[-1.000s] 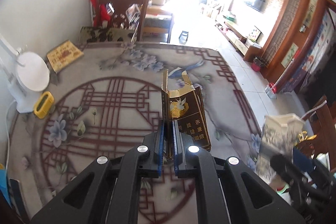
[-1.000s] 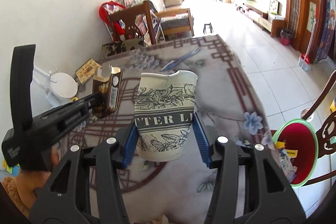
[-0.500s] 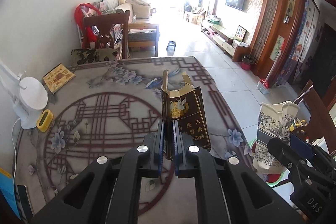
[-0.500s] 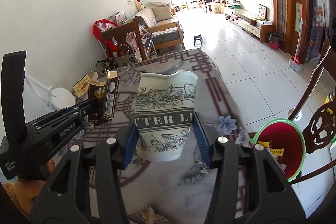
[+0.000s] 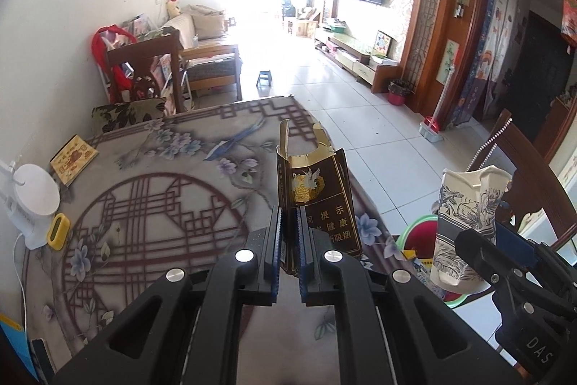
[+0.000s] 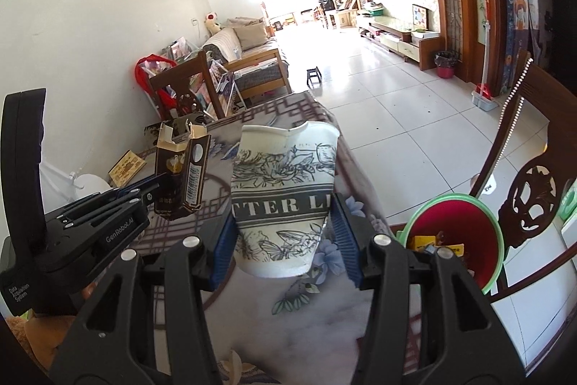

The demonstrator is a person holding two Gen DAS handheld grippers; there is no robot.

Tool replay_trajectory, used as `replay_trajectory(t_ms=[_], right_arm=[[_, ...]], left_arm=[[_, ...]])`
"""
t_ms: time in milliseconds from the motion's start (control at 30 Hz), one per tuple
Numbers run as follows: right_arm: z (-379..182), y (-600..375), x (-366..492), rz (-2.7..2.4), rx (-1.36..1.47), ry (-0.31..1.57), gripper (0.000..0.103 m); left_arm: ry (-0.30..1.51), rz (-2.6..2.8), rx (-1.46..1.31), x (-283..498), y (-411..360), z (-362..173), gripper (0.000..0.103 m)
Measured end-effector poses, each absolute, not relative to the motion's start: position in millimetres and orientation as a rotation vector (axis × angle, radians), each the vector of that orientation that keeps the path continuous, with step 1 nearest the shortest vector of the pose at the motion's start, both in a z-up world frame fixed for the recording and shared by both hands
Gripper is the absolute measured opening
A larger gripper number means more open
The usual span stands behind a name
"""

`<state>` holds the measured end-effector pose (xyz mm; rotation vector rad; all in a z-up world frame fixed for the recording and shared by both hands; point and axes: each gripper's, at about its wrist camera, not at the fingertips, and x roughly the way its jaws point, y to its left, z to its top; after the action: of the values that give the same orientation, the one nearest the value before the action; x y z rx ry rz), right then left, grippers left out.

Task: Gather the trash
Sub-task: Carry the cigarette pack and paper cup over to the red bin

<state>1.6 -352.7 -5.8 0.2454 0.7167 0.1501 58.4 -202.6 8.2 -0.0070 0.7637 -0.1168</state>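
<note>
Left wrist view: the left gripper (image 5: 288,242) is filling the bottom centre of the frame, its blue-padded fingers (image 5: 276,240) pressing nearly together on the lower edge of a torn-open brown and gold cigarette pack (image 5: 317,193). The pack is standing upright above the fingertips, over the patterned tablecloth (image 5: 144,190). At the right edge, the right gripper (image 5: 483,255) is holding a crumpled paper cup (image 5: 465,215) over a red bin with a green rim (image 5: 422,233).

In the right wrist view, the right gripper (image 6: 283,240) is standing about half open, its pads squeezing the cup (image 6: 285,197) on both sides, the cup's dented rim pointing up at centre. The bin (image 6: 454,237) is sitting at lower right, just beside the table edge. The pack (image 6: 182,175) is showing at centre left.
</note>
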Motion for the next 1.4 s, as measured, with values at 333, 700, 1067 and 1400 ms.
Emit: replay_trajectory(t_ms=[333,700,1067,1400], right_arm=[[-10,-400,-7,0.059,0.290,0.714,0.049],[-19,-464,-15,-0.046,0.331,0.715,0.049],[-39,-523,-2,-0.103,0.345,0.758,0.049],[-64,-566,23,-0.117,0.360,0.816,0.049]], left_arm=[[0.781,-0.204,0.051,63,-258,4,0.005],[0.804,-0.301,0.100,71,-324,-5,0.005],[0.845,-0.351,0.120,91,-384,-24,0.005],[0.908,-0.352,0.128,117,-427,-48,0.005]])
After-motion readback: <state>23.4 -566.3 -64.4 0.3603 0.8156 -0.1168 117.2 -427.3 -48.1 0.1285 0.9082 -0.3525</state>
